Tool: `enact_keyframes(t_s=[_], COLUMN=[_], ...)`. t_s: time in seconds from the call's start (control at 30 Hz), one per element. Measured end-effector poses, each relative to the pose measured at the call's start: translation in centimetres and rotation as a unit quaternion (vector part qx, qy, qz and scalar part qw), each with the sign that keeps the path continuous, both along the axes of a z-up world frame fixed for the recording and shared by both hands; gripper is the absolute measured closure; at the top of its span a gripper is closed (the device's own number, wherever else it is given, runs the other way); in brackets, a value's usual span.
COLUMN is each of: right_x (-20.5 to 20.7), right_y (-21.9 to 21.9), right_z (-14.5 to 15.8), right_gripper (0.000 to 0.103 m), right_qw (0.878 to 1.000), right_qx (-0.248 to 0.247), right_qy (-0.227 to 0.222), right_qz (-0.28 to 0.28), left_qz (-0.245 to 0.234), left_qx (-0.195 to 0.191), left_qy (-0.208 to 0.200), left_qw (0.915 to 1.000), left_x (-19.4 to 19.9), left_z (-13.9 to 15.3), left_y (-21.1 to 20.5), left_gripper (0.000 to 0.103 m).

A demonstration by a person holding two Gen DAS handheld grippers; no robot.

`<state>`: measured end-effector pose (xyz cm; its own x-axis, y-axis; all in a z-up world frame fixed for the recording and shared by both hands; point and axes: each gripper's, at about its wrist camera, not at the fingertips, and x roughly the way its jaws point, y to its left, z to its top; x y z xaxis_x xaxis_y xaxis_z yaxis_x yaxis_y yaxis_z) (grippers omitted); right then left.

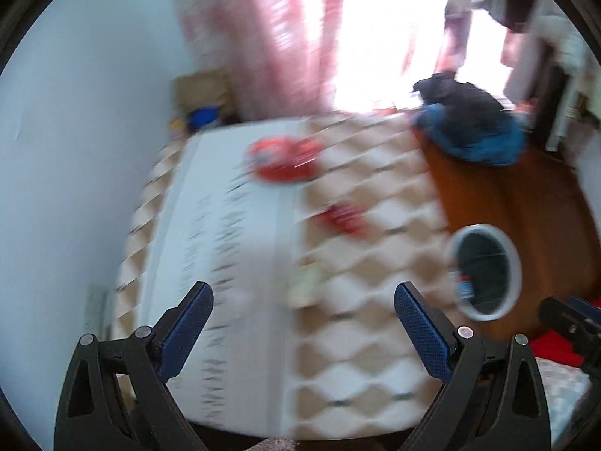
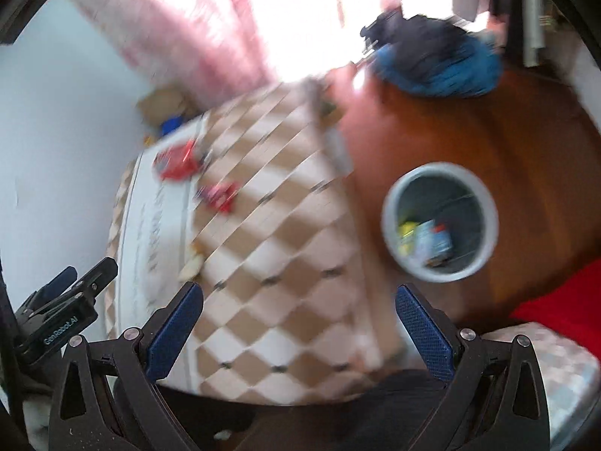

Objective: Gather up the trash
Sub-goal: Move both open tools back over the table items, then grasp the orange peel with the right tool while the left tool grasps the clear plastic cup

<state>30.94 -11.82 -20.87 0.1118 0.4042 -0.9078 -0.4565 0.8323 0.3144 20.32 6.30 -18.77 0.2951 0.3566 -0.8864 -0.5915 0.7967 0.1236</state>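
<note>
- Nearest thing is my own left gripper (image 1: 303, 312): blue pads spread wide, nothing between them. Same story on my right gripper (image 2: 299, 312), wide and empty.
- Both frames are smeared with motion blur, so take the small stuff loosely.
- Just past the left gripper's tips, on the checkered mattress (image 1: 375, 357), sits a pale scrap (image 1: 306, 287), a bit right of center. Can't tell what it is.
- Further out, same line, is a small red wrapper (image 1: 343, 220). It's ahead and slightly right of the left gripper; from the right wrist view it's far off to the left (image 2: 219, 195). So I'd say the left hand is the nearer one for it.
- Beyond that, the bigger red wrapper (image 1: 283, 161) lies flat on the white strip, long axis running roughly left to right.
- The bin (image 2: 390, 206) stands on the wooden floor (image 2: 526, 150) to the right of the mattress, mouth up, already with some colorful trash inside. It's much closer to my right side.
- Far right corner: a blue and black pile of clothes (image 1: 473, 131).
- My read: left hand grabs, then it's a swing rightward to the bin.
</note>
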Motion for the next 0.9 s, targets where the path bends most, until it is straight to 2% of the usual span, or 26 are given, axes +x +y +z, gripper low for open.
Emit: enact_keyframes(t_s=[0.17,0.23,0.37,0.53,0.57,0.6,0.63,0.73,0.9], right_x=[-2.6,-3.0,-3.3,-3.2,-3.5,-3.7,-4.0,-4.6,-4.3], right_y=[10.0,12.8,18.0,21.4,21.7,22.2,22.5,22.4,20.1], right_z=[-6.0,-7.8,-10.9,-14.0,-13.9,-13.9,-14.1,-13.8,-12.4], right_gripper=[0.002,0.014,0.021,0.048,0.052,0.075,0.091,0.092,0.093], right_qw=[0.997,0.996,0.995,0.993,0.993,0.992,0.991,0.987,0.987], right_qx=[-0.013,-0.019,-0.038,-0.060,-0.059,-0.054,-0.062,-0.072,-0.080], right_qy=[0.041,0.047,0.040,0.027,0.008,0.001,-0.005,-0.029,-0.047], right_qz=[0.060,0.071,0.085,0.097,0.101,0.112,0.122,0.137,0.129], left_qz=[0.075,0.098,0.128,0.129,0.124,0.118,0.112,0.085,0.040], left_qx=[-0.001,-0.013,-0.050,-0.091,-0.098,-0.107,-0.114,-0.131,-0.145], left_qy=[0.063,0.079,0.090,0.077,0.071,0.064,0.059,0.043,0.025], left_qw=[0.9952,0.9920,0.9865,0.9844,0.9848,0.9852,0.9854,0.9868,0.9882], left_x=[-5.5,-7.1,-9.0,-9.2,-9.1,-8.8,-8.6,-7.3,-5.0], left_z=[-6.3,-8.4,-11.6,-13.3,-13.4,-13.5,-13.6,-13.5,-13.7], left_y=[7.7,9.8,12.6,13.6,13.6,13.6,13.6,13.0,11.8], left_gripper=[0.004,0.004,0.004,0.004,0.004,0.004,0.005,0.005,0.005])
